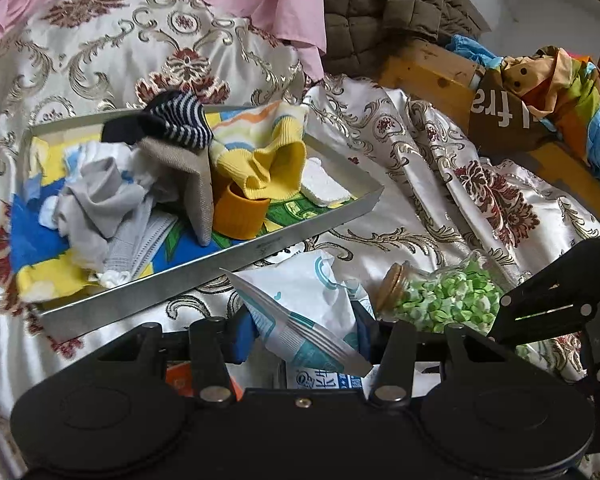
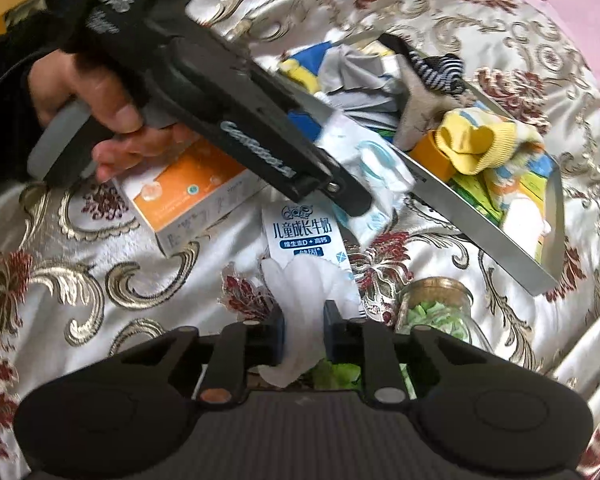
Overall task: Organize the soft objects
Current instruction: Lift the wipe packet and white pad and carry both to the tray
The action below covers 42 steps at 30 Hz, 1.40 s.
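So both hands are working over a bed covered in a shiny cream brocade bedspread (image 1: 420, 200), with a shallow metal tray (image 1: 204, 280) already piling up with socks and cloths.

The left tool (image 1: 306, 332) is clamping down on a crinkly white-and-teal plastic wrapper (image 1: 300, 300), which is sitting just on the near side of the tray's front wall. The wrapper's long axis is running up and away from the left tool toward that wall, so the tray lies straight ahead and slightly left, and I'm guessing a short lift forward over the wall is what's coming.

The right tool (image 2: 304, 332) is pinching a thin white tissue-like sheet (image 2: 300, 300), lying just in front of a white-and-blue milk carton (image 2: 304, 232). From there the tray (image 2: 480, 224) is off to the upper right, farther away, with the left tool's body crossing in between.

A corked glass bottle of green bits (image 1: 440, 296) is lying right beside the left tool, so the left hand is clearly nearer to the tray.
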Tool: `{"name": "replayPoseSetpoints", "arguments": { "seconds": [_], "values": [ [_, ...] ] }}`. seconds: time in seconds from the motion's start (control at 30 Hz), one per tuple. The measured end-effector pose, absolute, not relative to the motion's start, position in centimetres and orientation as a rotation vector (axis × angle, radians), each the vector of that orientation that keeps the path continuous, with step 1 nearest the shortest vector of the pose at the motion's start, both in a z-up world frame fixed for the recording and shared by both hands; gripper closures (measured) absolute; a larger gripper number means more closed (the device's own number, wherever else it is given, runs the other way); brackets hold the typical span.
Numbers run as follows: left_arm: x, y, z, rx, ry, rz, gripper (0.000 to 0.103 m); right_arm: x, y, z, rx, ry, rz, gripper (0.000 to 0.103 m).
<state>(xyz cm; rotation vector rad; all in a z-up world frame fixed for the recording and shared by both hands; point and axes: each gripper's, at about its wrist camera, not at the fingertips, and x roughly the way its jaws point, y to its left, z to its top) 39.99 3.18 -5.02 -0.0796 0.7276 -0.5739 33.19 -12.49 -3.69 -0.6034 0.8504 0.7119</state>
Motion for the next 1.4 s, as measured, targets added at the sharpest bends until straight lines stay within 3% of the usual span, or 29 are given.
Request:
{"name": "replayPoseSetpoints", "arguments": {
  "seconds": [0.37,0.7,1.07,1.4],
  "values": [
    [38.5,3.5,-0.4,-0.115,0.653,-0.525,0.053,32.6,-14.6,-0.5,-0.478,0.713,0.600,0.085],
    [46.4,2.7,4.1,-0.020,0.565,-0.426,0.052,40.8,-16.1,4.1,-0.395,0.602,0.426,0.085],
    [59.2,0.1,1.6,0.012,0.665,-0.417,0.052,56.2,-18.0,2.8,-0.224,0.652,0.333,0.084],
    [64.2,-0.9,-1.8,-0.039,0.792,-0.408,0.052,61.3,-17.6,-0.6,-0.193,0.749,0.302,0.081]
  ]
}}
